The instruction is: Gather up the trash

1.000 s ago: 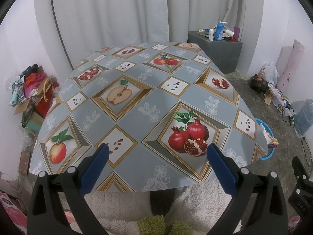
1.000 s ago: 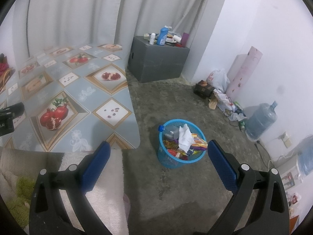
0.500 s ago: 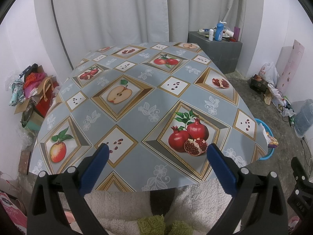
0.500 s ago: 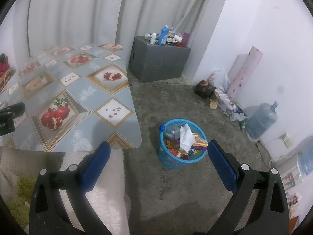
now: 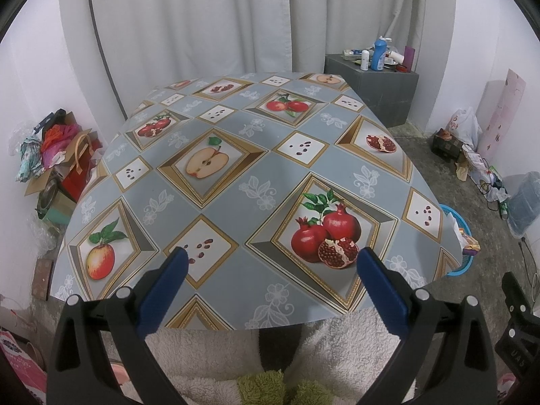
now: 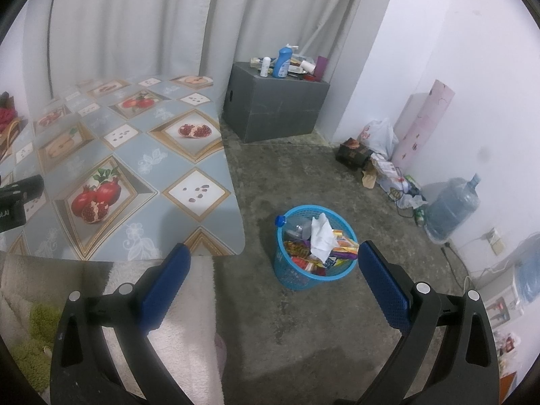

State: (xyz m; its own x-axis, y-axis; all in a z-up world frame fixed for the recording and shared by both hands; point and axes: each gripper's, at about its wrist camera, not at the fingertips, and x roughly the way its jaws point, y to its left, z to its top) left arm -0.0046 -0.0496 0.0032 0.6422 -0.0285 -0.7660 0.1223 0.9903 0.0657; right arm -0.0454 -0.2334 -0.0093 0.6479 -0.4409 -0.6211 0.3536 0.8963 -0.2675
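Right wrist view: right tool (image 6: 271, 258) spread, empty, above blue basket (image 6: 288, 275) of wrappers on floor beside surface (image 6: 152, 182). Left tool (image 5: 268, 263) spread, empty. Risk: basket heaped; further drops may spill over its rim.

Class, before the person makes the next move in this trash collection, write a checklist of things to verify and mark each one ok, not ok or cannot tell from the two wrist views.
1. left gripper open and holding nothing: ok.
2. right gripper open and holding nothing: ok.
3. No loose trash showing on the tablecloth: ok, only the printed fruit pattern is visible.
4. Blue basket upright on the floor beside the table: ok.
5. Room left in the basket: not ok, wrappers, a bottle and a white tissue reach its rim.
6. Trash under the table: cannot tell, hidden.
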